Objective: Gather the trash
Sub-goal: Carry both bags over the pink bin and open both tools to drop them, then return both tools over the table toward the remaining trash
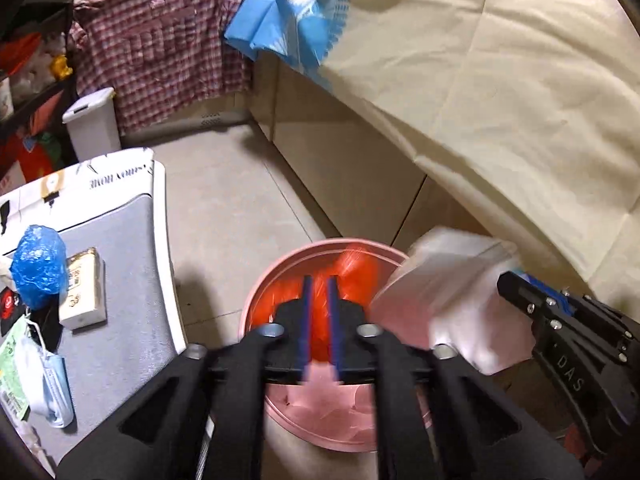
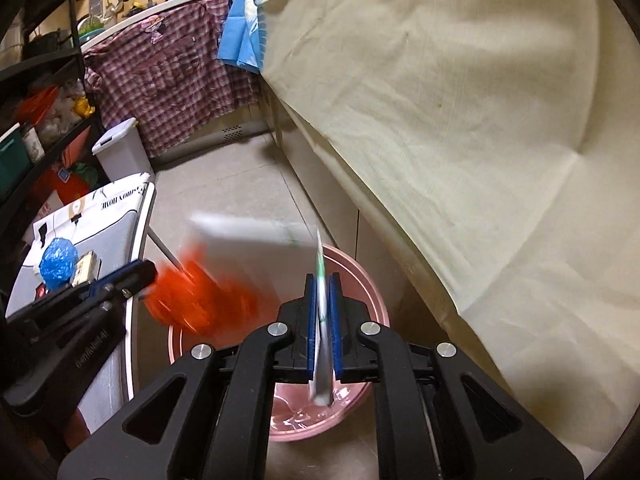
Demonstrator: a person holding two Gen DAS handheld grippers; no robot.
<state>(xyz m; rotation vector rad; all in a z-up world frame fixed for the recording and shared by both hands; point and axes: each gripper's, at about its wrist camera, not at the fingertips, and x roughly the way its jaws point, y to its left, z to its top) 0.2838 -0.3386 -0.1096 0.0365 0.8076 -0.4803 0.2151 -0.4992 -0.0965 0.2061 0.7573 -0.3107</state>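
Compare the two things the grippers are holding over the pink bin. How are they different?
The left gripper holds an orange plastic bag, crumpled and soft; the right gripper holds a white packet, flat and stiffer-looking. The bag is bright and see-through, the packet pale with green print at its edge. Both are pinched in shut fingers above the pink bin, and both are motion-blurred.

Black linkage claw point(image 2: 322, 300) with blue pads, silver screws, lettering possibly "DAS".

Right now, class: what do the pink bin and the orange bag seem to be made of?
Pink bin: probably moulded plastic, semi-gloss, with a smooth even rim and soft highlights. Orange bag: apparently thin plastic film, glossy, translucent and crinkled, though motion blur leaves this uncertain.
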